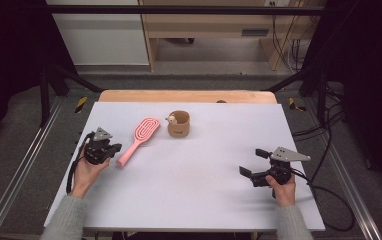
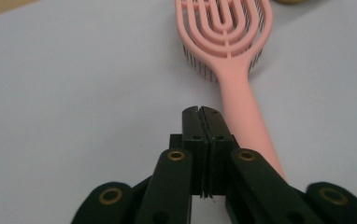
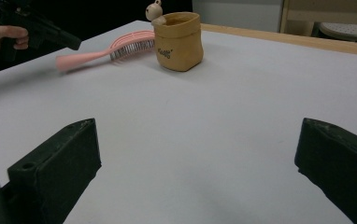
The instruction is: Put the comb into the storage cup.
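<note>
— So, from the high view, what have you got?

— My left tool [image 1: 110, 148] sits at the left of the frame, jaws together on nothing, its tip just beside the handle end of a pink hairbrush [image 1: 139, 138] that lies flat on the white desk [image 1: 194, 175]. Right of the brush head, near the upper middle, stands a small tan pot [image 1: 179, 124] with a little figure on its rim. My right tool [image 1: 253, 162] is at the lower right, jaws wide apart, well away from both.

— And the left gripper view?

— My jaws are pressed shut at centre frame. The hairbrush [image 2: 242, 88] runs from upper middle down to the right, its handle passing just beside them. Smooth moulded plastic, open looped head, fine bristles underneath. I'd judge it light and stiff, a little slippery; the narrow handle is the place to grip.

— The right gripper view?

— My two jaws stand far apart at the bottom corners. Upper left, the hairbrush [image 3: 102, 52] and my left tool [image 3: 36, 29]; the pot [image 3: 179, 41] looks soft-sided, like a folded bag, probably light.
</note>
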The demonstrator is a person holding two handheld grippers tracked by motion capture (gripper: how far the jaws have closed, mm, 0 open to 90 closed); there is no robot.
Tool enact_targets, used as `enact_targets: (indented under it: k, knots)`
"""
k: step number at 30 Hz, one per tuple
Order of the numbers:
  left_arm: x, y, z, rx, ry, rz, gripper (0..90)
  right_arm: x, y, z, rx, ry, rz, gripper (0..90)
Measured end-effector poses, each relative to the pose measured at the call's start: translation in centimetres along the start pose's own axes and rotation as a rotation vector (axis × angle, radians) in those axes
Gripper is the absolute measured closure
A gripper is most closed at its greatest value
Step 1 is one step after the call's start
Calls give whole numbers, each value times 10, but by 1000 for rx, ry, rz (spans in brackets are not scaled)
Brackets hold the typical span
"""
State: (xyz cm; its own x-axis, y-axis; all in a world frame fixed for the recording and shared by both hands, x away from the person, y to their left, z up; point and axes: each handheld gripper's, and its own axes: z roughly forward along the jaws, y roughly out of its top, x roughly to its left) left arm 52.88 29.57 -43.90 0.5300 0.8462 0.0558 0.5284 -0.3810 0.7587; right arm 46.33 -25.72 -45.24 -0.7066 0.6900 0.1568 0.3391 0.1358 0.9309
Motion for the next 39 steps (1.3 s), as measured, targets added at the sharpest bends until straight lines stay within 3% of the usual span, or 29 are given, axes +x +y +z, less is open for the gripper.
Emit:
enact_targets:
  k: [3,8,14,20,27,39]
  knots:
    - [0,4,-12,-62,-5,-24,717,0,0,0,-2,1,2,5]
    - [-1,10,-20,-98,-11,-49,452,0,0,-1,-4,1,1,4]
    - [-3,16,-28,-156,-27,-72,272,0,0,0,-3,1,1,4]
    - [-7,23,-36,-175,-58,-79,91,0,0,0,-3,1,0,4]
    - [-10,30,-36,-164,-44,-82,20,0,0,0,-4,2,1,4]
    - [-15,42,-24,-159,-70,-87,0,0,0,0,-1,2,-2,3]
